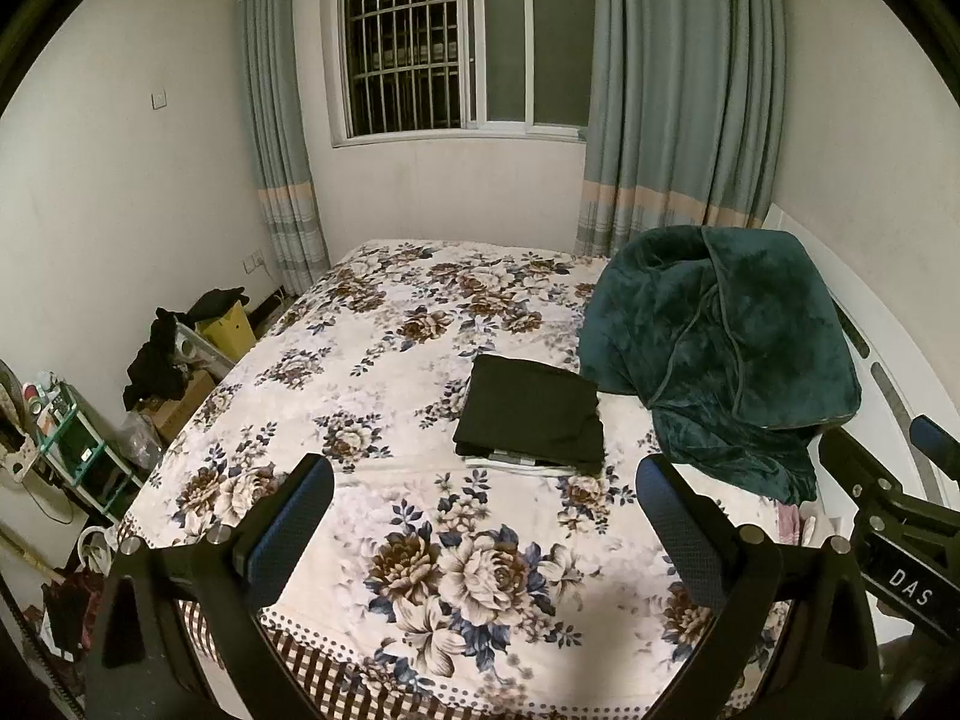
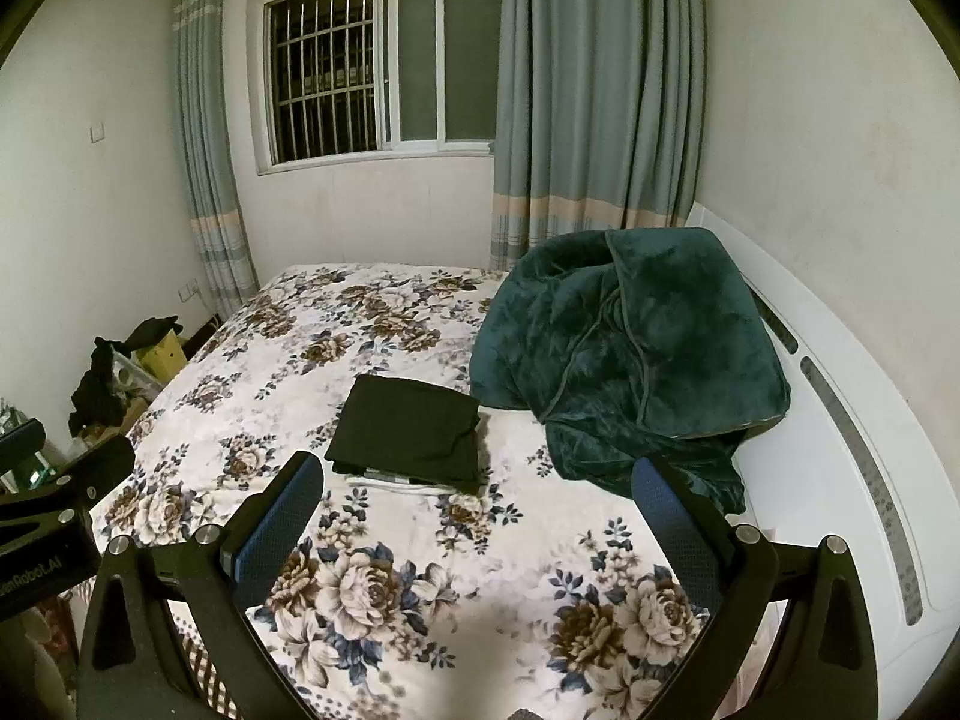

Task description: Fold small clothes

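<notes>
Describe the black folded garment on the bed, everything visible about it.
The black folded garment is a flat, roughly rectangular bundle of dark matte cloth, neatly folded. It lies on the floral bedspread, atop a thinner white-and-grey folded piece peeking out at its near edge. The teal plush blanket sits beside it. Neither gripper touches it.

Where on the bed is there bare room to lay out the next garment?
The floral bedspread is free left of the folded black stack, out to the bed's left edge, and in front of it toward both open grippers. It also lies bare behind the stack toward the window. The right side is crowded by the green blanket.
</notes>
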